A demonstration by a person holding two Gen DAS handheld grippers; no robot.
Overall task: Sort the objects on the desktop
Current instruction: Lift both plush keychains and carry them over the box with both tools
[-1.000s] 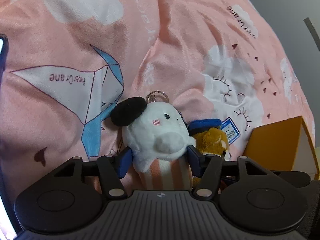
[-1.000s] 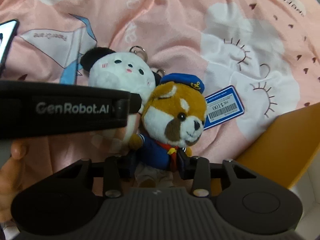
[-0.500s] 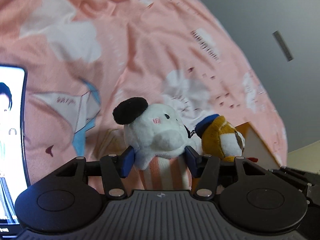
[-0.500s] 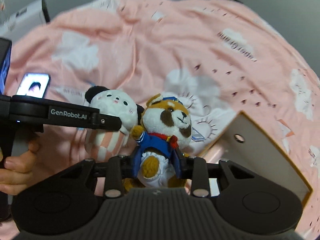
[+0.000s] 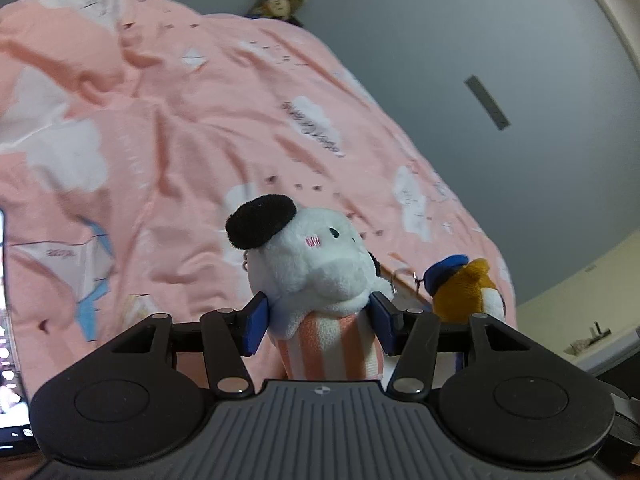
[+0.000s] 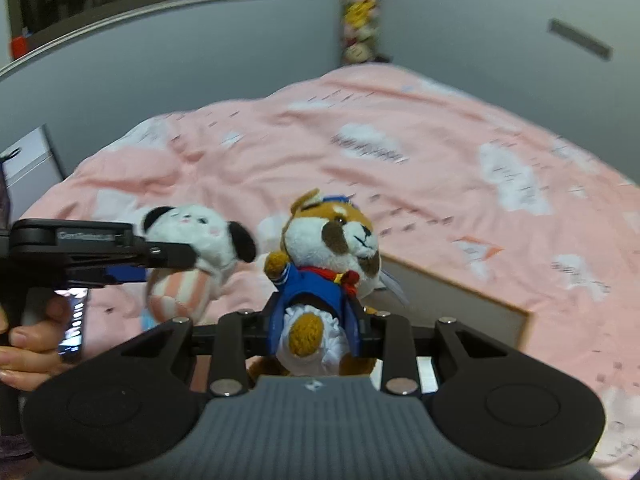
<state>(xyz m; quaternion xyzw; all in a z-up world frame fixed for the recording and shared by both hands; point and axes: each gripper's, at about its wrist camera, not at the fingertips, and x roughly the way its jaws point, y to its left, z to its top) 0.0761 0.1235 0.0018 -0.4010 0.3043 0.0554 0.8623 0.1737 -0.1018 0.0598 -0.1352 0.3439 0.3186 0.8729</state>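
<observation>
A pink cloud-print bedspread (image 6: 400, 168) filled mid-frame under grey walls (image 6: 240, 52). Two plush toys, one per tongs — left tongs (image 5: 318, 322) pinching the white plush (image 5: 316, 268), right tongs (image 6: 314, 326) pinching the brown plush (image 6: 332, 248), both at lower centre.

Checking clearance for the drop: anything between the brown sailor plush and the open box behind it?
Only the white paper tag hanging off the brown sailor plush; past it the box rim. Right wrist view shows it.

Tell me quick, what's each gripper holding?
Left gripper: closed on the white puppy toy.
Right gripper: closed on the brown dog toy.
</observation>
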